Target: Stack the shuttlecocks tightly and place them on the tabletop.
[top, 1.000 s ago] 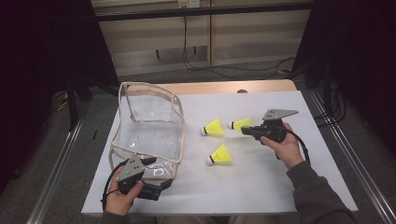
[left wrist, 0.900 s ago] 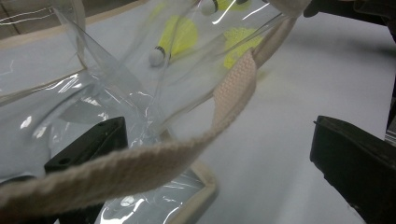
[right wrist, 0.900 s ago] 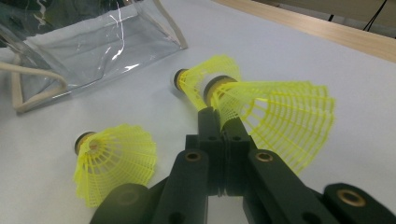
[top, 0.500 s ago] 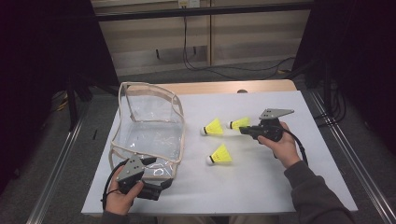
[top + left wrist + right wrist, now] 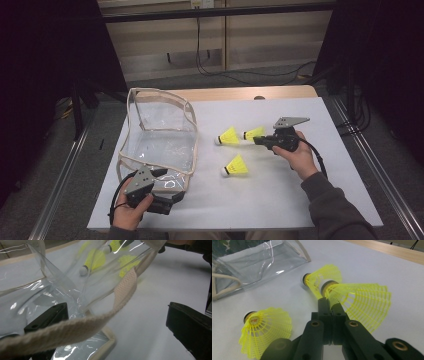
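High view: we find the right gripper point(image 5: 259, 140) pinching a shuttlecock point(image 5: 254, 133), at 3 o'clock from the clear bag point(image 5: 160, 145). Left gripper view: jaws spread, straddling the bag's limp webbing rim point(image 5: 75, 327). Right gripper view: we judge the light, crushable skirt point(image 5: 359, 302) calls for gentle hold.

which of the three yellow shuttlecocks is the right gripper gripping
The shuttlecock farthest right, nearest the person's right hand. The right gripper is shut on its skirt edge; the other two lie free on the table.
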